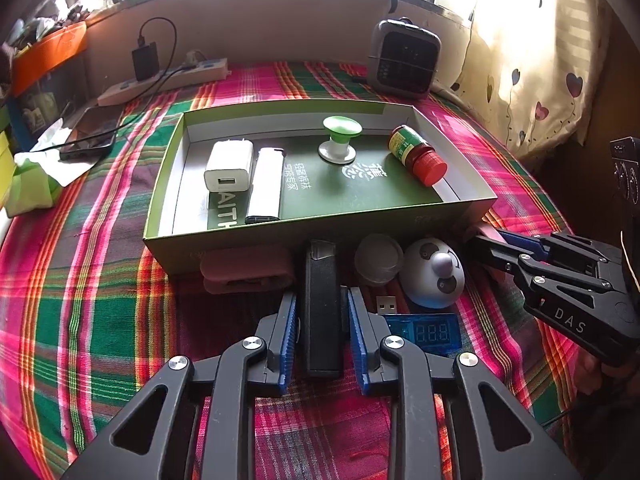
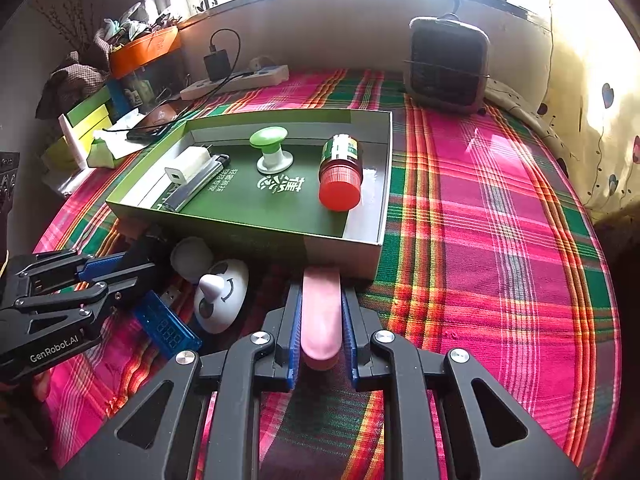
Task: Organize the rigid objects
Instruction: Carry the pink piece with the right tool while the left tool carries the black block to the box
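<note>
We see a big green box (image 1: pixel 320 224) on the plaid bed cover (image 2: pixel 500 220). Inside it sit a red-capped bottle (image 1: pixel 418 156), a white charger (image 1: pixel 230 166), a white lighter (image 1: pixel 266 184) and a green knob (image 1: pixel 340 138).

Our left claw (image 1: pixel 322 336) sits around a long black bar (image 1: pixel 322 308) that lies in front of the box. The pads look just beside it, maybe touching, so we cannot tell if it grips yet. We think we should squeeze near the middle, lift straight up and clear the box wall.

Our right claw (image 2: pixel 320 328) is narrow and holds a smooth pink case (image 2: pixel 320 312) with its far end at the box wall
</note>
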A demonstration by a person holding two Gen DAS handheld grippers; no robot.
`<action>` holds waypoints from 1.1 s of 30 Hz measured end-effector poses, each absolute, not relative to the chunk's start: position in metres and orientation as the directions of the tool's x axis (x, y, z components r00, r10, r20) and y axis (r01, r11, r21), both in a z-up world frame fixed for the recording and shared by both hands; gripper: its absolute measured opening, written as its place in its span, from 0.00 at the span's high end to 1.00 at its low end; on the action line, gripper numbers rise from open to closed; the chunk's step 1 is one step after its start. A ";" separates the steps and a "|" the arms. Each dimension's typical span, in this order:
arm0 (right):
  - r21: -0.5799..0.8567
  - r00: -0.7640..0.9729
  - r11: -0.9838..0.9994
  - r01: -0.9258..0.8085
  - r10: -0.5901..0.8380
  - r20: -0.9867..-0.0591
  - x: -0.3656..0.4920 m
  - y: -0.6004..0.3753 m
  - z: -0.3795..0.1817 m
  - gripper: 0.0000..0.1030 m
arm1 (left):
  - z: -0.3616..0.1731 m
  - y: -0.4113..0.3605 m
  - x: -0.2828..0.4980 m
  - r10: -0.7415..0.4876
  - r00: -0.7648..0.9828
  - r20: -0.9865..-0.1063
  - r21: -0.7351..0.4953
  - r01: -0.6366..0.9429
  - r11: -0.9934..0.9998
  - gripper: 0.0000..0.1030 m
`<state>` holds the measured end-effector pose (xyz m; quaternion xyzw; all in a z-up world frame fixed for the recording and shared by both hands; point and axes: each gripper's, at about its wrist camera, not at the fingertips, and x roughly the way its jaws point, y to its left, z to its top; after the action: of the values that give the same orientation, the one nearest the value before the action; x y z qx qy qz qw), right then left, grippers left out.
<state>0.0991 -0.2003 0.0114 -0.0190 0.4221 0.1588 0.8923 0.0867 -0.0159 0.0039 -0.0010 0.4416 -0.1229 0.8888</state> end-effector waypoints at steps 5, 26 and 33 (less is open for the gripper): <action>0.119 0.599 0.950 -0.289 0.276 -0.752 0.094 -0.204 0.014 0.82 | 0.008 -0.014 0.079 -0.230 0.589 -0.775 -0.118 0.222 0.968 0.77; 0.129 0.650 0.946 -0.297 0.299 -0.699 0.075 -0.198 0.053 0.82 | 0.040 0.005 0.075 -0.275 0.615 -0.739 -0.169 0.226 0.959 0.78; 0.142 0.649 0.938 -0.318 0.324 -0.689 0.088 -0.188 0.064 0.82 | 0.050 0.013 0.091 -0.278 0.624 -0.730 -0.178 0.219 0.959 0.78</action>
<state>0.0877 -0.1882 0.0637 0.0042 0.3800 0.1766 0.9080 0.0915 0.0128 0.0500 -0.0357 0.4110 -0.1380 0.9004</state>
